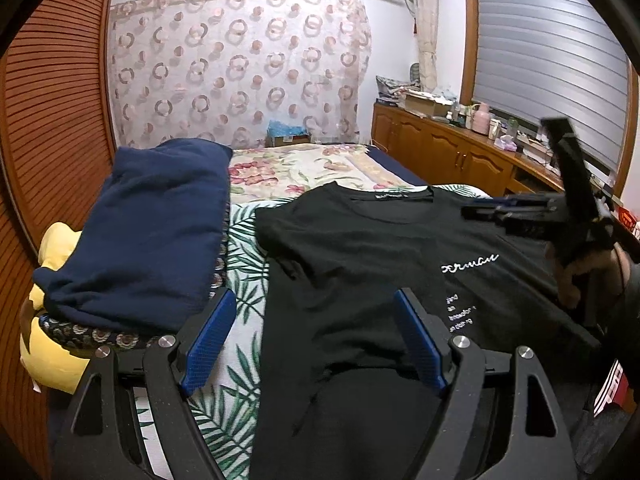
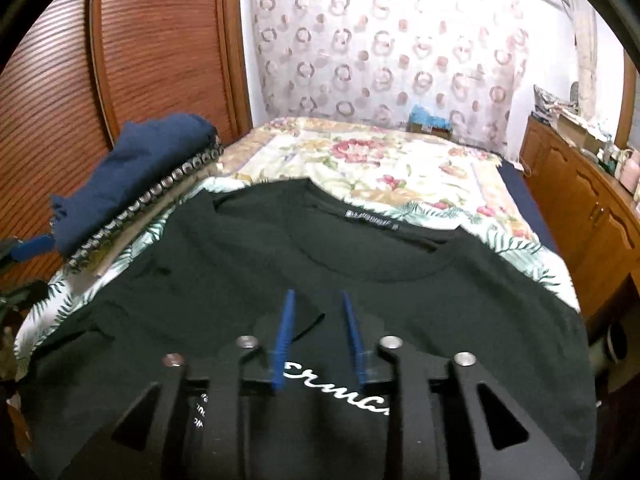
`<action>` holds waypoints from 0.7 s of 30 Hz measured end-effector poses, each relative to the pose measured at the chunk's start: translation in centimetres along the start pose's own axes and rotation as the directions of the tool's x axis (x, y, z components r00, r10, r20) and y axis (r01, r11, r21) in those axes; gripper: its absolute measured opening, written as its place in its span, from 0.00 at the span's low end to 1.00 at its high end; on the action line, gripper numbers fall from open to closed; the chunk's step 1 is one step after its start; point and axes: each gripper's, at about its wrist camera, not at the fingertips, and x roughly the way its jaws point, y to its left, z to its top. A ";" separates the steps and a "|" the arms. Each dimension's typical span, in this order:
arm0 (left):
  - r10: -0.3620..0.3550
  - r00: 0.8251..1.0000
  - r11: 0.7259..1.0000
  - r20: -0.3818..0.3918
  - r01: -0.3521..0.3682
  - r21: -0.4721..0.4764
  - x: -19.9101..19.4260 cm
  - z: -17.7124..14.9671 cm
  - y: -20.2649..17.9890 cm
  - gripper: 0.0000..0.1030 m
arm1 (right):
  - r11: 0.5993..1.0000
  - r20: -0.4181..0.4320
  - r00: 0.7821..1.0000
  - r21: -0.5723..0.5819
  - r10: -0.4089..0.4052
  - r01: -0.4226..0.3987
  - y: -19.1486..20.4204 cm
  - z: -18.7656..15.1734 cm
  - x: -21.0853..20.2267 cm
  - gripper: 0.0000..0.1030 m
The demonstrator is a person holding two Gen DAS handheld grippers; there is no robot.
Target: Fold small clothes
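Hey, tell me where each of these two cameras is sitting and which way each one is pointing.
Left wrist: sits on the left hand-held gripper, jaws wide open, looking up the bed over the black T-shirt; the right hand-held gripper and hand show at right.
Right wrist: sits on the right hand-held gripper, jaws narrowly apart, above the T-shirt's chest, facing the curtain.
Shared: T-shirt, folded navy garment, curtain.

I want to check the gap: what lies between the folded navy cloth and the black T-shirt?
Only leaf-print bedsheet between navy cloth and black T-shirt, seen in the left wrist view.
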 end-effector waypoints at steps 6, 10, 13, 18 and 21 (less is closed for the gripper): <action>-0.032 0.999 0.999 -0.006 0.032 0.020 0.3 0.2 -1.7 0.79 | 0.999 0.075 0.996 0.006 -0.050 0.050 -1.3 -1.8 -4.5 0.51; -0.053 0.999 0.998 -0.008 0.053 0.033 0.4 0.4 -3.0 0.79 | 0.997 0.102 0.992 0.030 -0.074 0.071 -2.2 -3.7 -7.9 0.51; -0.068 0.998 0.997 -0.009 0.068 0.033 0.5 0.5 -3.8 0.79 | 0.995 0.111 0.989 0.044 -0.099 0.095 -3.1 -5.2 -9.7 0.51; -0.088 0.996 0.995 -0.028 0.089 0.049 1.2 0.3 -5.1 0.79 | 0.991 0.101 0.987 0.053 -0.127 0.122 -4.2 -8.1 -11.5 0.59; -0.091 0.994 0.994 -0.057 0.094 0.059 2.0 0.0 -5.6 0.79 | 0.987 0.066 0.986 0.072 -0.150 0.146 -4.9 -10.0 -12.0 0.63</action>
